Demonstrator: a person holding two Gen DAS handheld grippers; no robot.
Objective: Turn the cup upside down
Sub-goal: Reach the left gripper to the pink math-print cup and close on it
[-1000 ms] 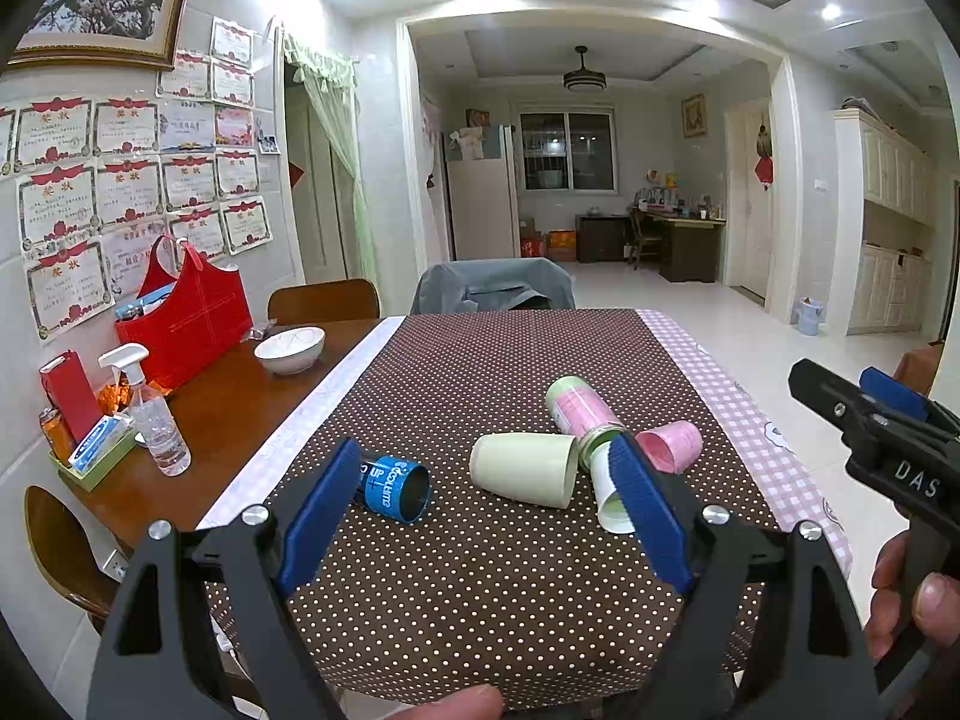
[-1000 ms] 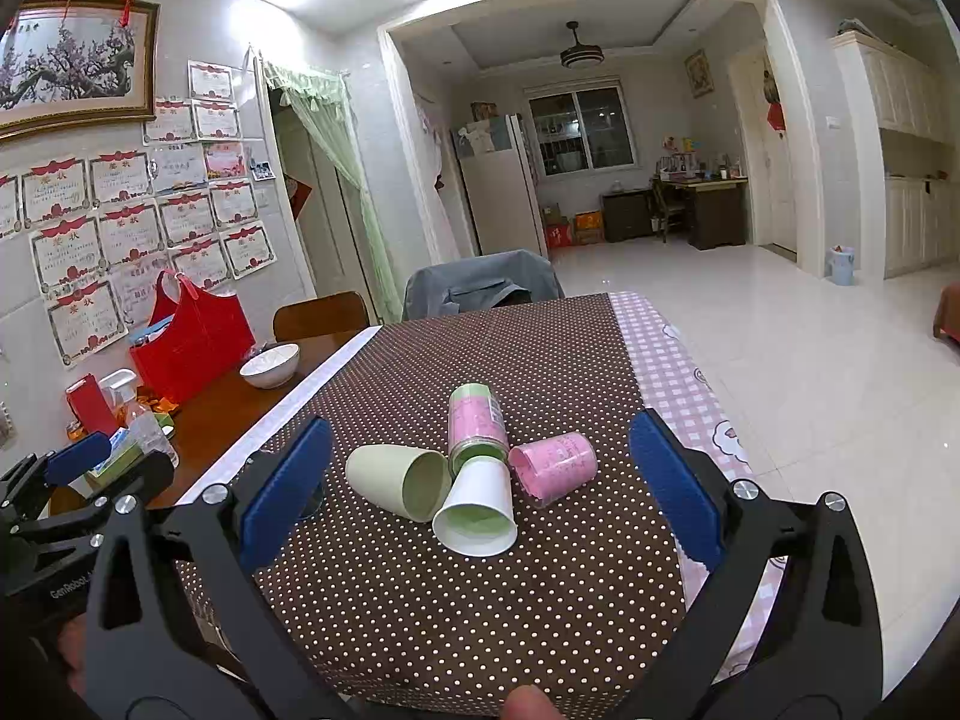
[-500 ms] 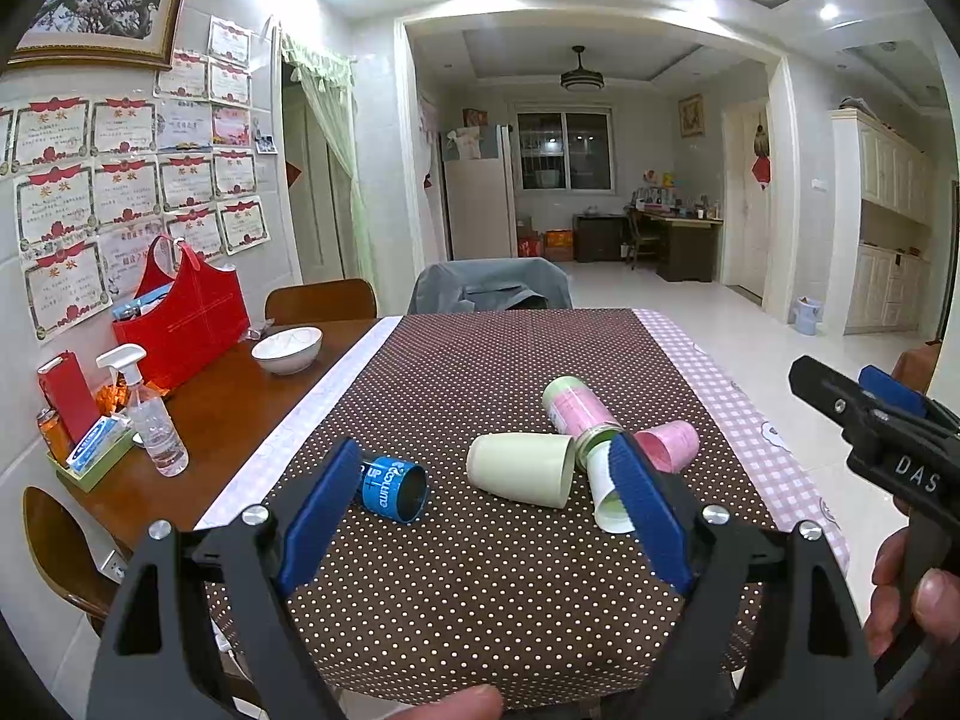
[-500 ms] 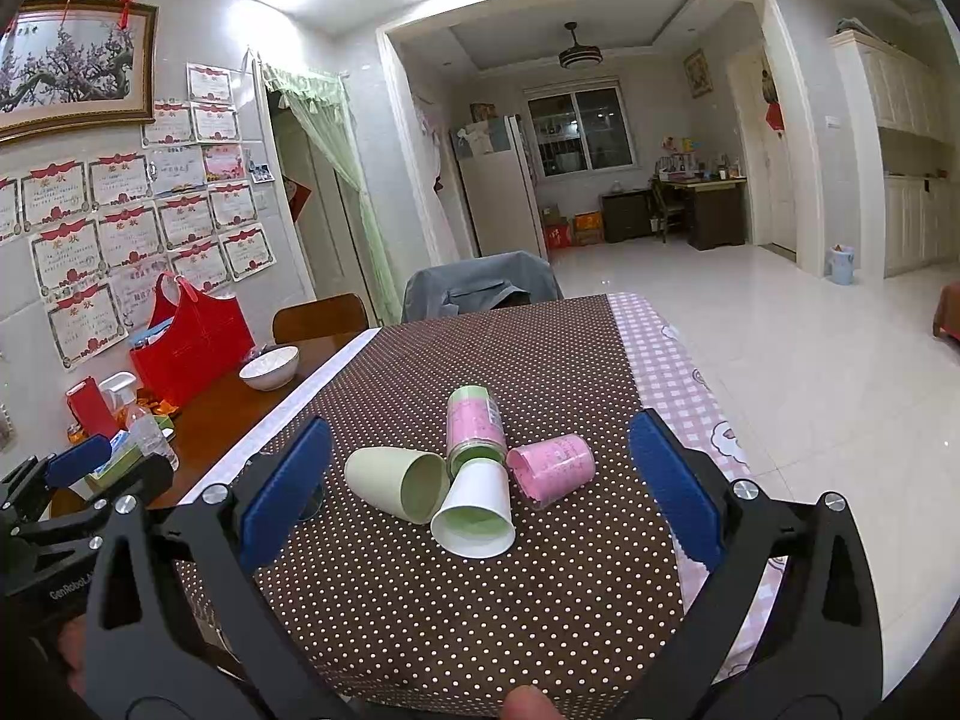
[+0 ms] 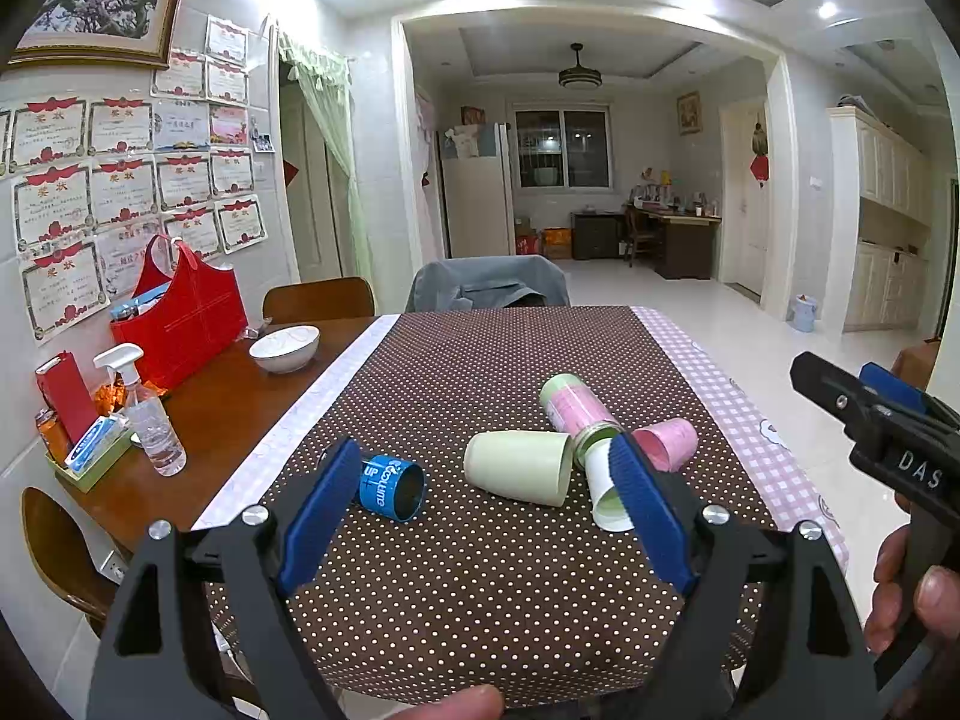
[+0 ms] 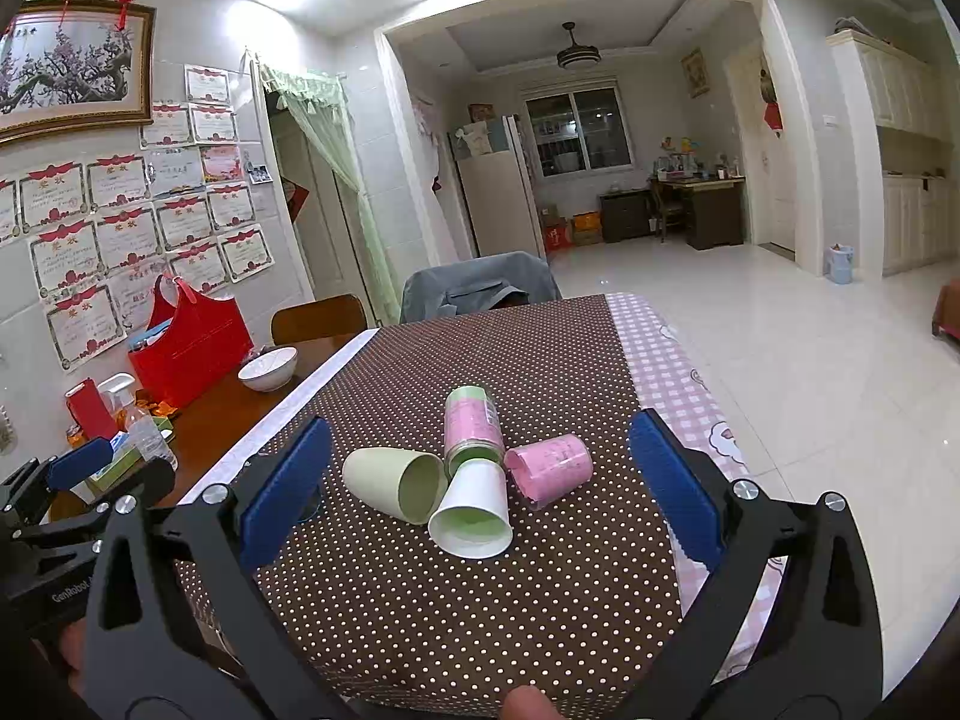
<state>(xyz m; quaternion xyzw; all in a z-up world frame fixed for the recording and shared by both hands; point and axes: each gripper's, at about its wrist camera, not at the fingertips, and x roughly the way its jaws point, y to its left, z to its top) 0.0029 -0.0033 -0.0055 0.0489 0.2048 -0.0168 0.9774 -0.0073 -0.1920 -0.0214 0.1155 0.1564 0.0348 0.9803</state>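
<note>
Several cups lie on their sides on the brown dotted tablecloth [image 5: 480, 588]: a pale green cup [image 5: 519, 466] [image 6: 393, 483], a white cup [image 6: 472, 510] [image 5: 603, 487], a pink cup [image 6: 549, 468] [image 5: 666, 443], a pink-and-green tumbler [image 6: 472, 425] [image 5: 573, 405] and a blue cup [image 5: 390, 480]. My left gripper [image 5: 480, 516] is open and empty, short of the cups. My right gripper [image 6: 480, 480] is open and empty, also short of them; it also shows at the right edge of the left wrist view [image 5: 876, 414].
On the bare wooden tabletop to the left stand a white bowl [image 5: 284, 347], a red bag [image 5: 180, 318], a spray bottle [image 5: 150, 420] and a small tray of items [image 5: 90, 450]. Chairs [image 5: 489, 285] stand at the far end and left. The table's right edge drops to tiled floor.
Both grippers have crept slightly; the cups sit a touch higher in both views. Nothing was touched.
</note>
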